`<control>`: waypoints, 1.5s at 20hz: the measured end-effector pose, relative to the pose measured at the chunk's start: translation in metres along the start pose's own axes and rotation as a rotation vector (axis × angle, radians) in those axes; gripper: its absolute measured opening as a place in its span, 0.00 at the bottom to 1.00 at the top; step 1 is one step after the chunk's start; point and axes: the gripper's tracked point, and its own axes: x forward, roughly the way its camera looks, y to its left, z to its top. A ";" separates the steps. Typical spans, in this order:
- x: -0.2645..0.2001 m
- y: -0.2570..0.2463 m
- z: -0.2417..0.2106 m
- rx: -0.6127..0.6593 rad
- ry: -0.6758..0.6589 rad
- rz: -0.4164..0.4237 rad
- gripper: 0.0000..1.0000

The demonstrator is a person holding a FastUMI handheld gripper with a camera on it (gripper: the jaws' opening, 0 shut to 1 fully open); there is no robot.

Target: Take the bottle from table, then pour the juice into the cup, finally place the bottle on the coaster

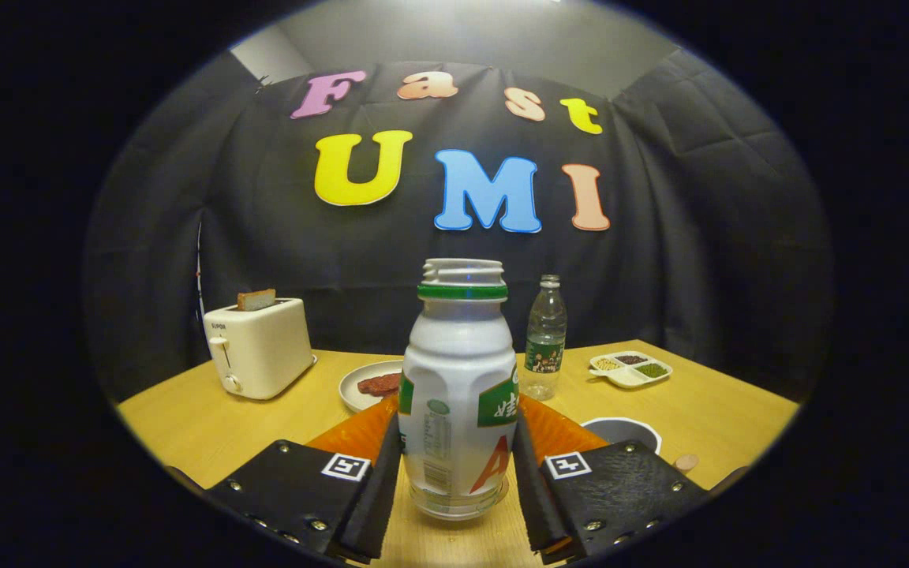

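Note:
A white juice bottle (458, 394) with a green neck ring and no cap stands upright between my fingers. My gripper (458, 473) is shut on it, with the left finger (379, 481) and the right finger (529, 481) pressing its lower sides. Its base sits just above or on the wooden table (186, 426); I cannot tell which. An orange ribbed coaster (561, 432) shows on both sides of the bottle, just behind it, partly hidden by the fingers. The cup (622, 430), white-rimmed with a dark inside, is just beyond the right finger.
A white toaster (259, 347) with a slice of toast stands at the back left. A plate with meat (372, 385) lies behind the bottle. Farther back right are a clear water bottle (545, 339) and a divided dish of beans (630, 368). A small pinkish object (687, 461) lies right of the cup.

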 end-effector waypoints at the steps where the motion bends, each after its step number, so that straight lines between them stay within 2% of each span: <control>1: 0.004 0.009 -0.001 0.000 -0.004 0.019 0.66; 18: 0.048 0.002 -0.035 0.008 0.017 0.030 0.66; 26: 0.048 -0.007 -0.038 -0.019 0.011 0.011 0.66; 29: 0.050 -0.007 -0.036 0.014 0.002 0.017 0.74; 30: 0.050 -0.004 -0.037 0.031 -0.004 0.027 0.85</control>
